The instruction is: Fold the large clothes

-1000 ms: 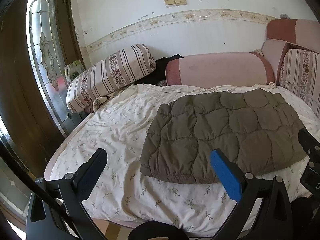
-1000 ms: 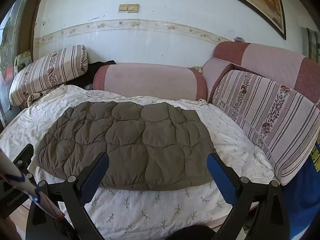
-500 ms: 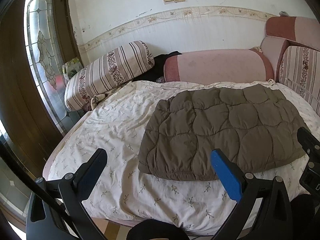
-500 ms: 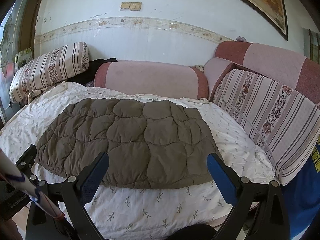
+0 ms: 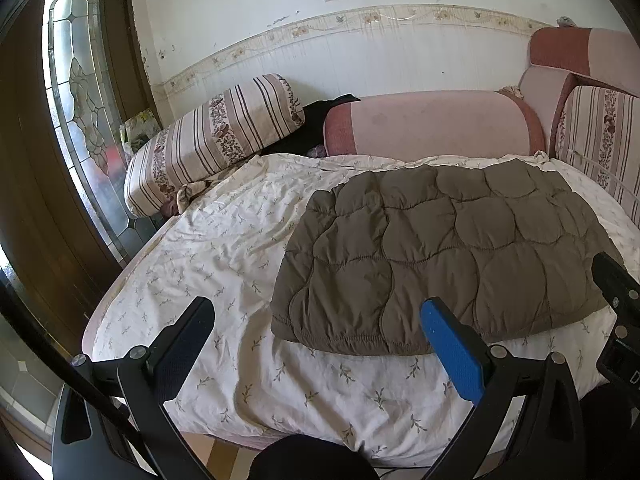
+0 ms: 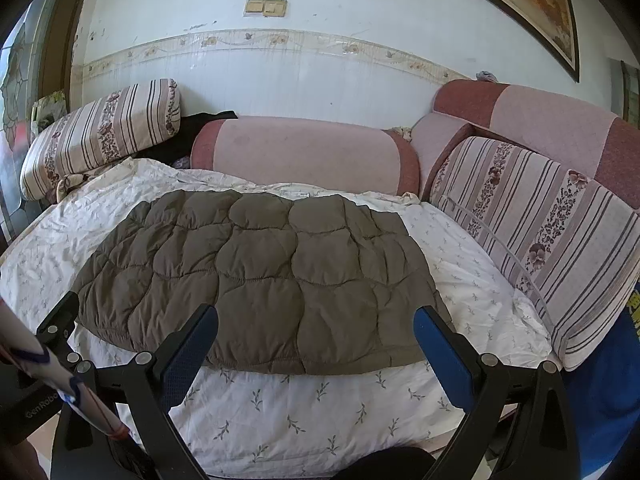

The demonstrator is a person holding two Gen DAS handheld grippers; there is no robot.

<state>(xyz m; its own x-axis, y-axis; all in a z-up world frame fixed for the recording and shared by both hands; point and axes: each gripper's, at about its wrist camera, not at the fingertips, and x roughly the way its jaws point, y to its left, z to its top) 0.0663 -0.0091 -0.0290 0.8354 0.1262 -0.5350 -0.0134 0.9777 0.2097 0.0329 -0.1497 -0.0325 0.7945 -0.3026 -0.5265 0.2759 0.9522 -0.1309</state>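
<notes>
At the far left of your scene a striped, flower-patterned bolster cushion [image 5: 216, 136] leans against the white wall, with a long pink bolster with dark red ends [image 5: 432, 124] to its right. Your left gripper [image 5: 316, 336] hangs over the near edge of the white sheet printed with small leaf sprigs [image 5: 208, 256], its fingers spread wide and holding nothing; its black finger [image 5: 188, 340] sits over bare sheet and its blue-padded finger [image 5: 452, 352] in front of the garment's near hem. The puffy olive-brown quilted jacket [image 6: 260, 276] lies flat and folded on the sheet, right of centre in the left view. Your right gripper [image 6: 316, 340] hovers just in front of the jacket's near hem, fingers spread wide too, gripping nothing. Further right, a striped back cushion [image 6: 552, 236] lines the sheet's right side.
</notes>
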